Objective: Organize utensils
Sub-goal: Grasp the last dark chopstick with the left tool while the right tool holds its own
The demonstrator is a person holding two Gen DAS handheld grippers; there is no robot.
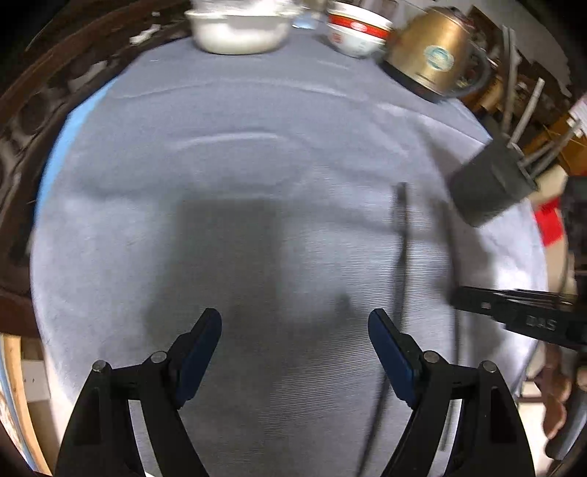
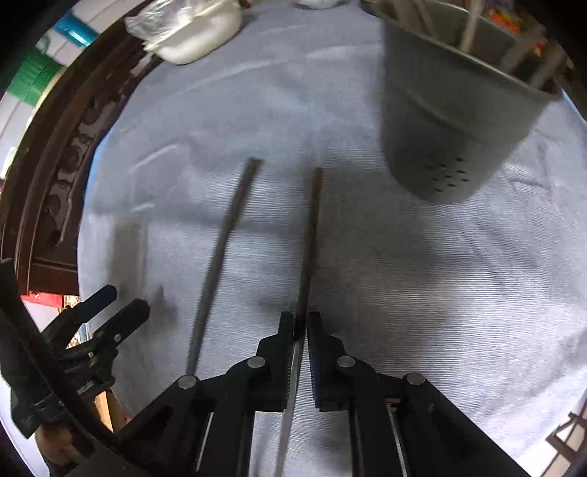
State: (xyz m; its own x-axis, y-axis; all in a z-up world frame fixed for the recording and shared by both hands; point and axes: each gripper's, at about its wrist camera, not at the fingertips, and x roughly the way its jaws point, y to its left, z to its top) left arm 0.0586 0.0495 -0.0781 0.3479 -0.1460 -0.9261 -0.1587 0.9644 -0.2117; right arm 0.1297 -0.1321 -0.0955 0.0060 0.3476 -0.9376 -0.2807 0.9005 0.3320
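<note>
My right gripper (image 2: 300,323) is clamped on one dark chopstick (image 2: 310,238), which runs forward from between the pads toward the grey utensil holder (image 2: 451,121) and sits above the pale blue cloth (image 2: 422,275). A second chopstick (image 2: 223,257) lies just to its left on the cloth, apart from it. Only the right wrist view shows the grip itself, the small holes low on the holder's wall, and the utensil handles standing inside it. My left gripper (image 1: 295,326) hangs over bare cloth with its jaws spread wide, holding nothing; it also appears at the lower left of the right view. The left view alone shows the white bowl (image 1: 238,33), the red-and-white bowls (image 1: 356,33) and the brass-coloured kettle (image 1: 436,55) at the far edge, though blurred.
</note>
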